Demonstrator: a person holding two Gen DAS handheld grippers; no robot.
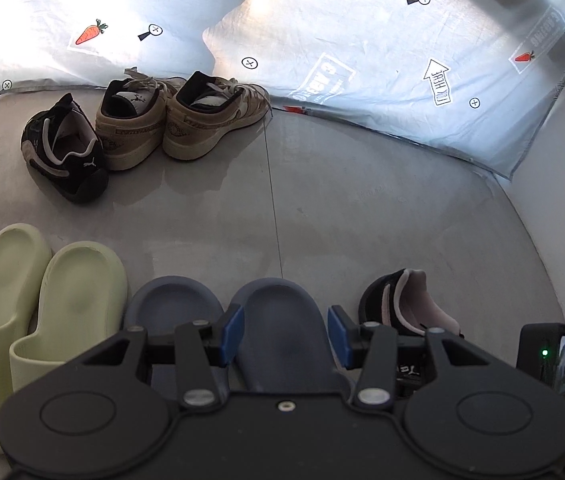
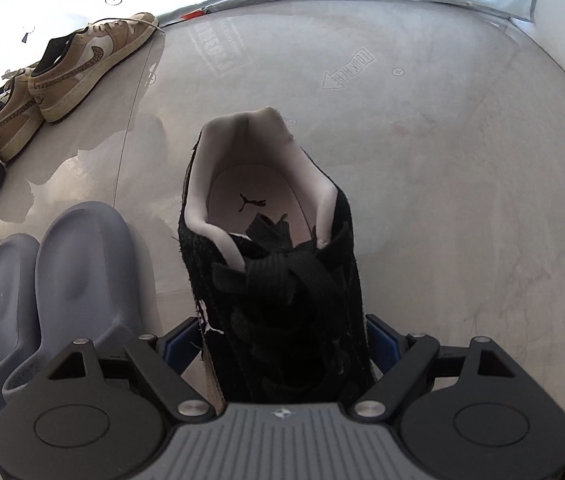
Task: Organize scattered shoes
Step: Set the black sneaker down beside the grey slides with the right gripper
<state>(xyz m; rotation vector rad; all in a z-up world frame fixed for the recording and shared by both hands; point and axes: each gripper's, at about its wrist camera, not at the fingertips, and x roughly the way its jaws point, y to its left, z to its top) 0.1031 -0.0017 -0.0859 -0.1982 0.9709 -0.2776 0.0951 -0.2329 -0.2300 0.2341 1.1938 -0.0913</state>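
The right tool (image 2: 282, 344) is squeezing a black Puma sneaker (image 2: 270, 240) by its sides, near the laces, with the heel pointing away. The sneaker sits just beside the blue-grey slides (image 2: 62, 280), at the right end of the near row. The left tool (image 1: 284, 336) is spread wide and holds nothing. It hangs over one of the blue-grey slides (image 1: 278, 328).

The shoes on the floor (image 1: 362, 208) mostly sit in pairs. The green slides (image 1: 42, 292) are side by side, then the blue-grey ones. The two tan Jordan sneakers (image 1: 178, 116) stand together by the bed sheet (image 1: 402, 60). The other black Puma sneaker (image 1: 62, 148) is far off, touching the tan pair, so the black pair is split.

I cannot tell if the held sneaker is being picked up or put down. Either way, hold it level and squeeze gently, because the sides are soft and can slip. Keep it from bumping the slide next to it. Its heel should line up with the other heels in whichever row it joins.
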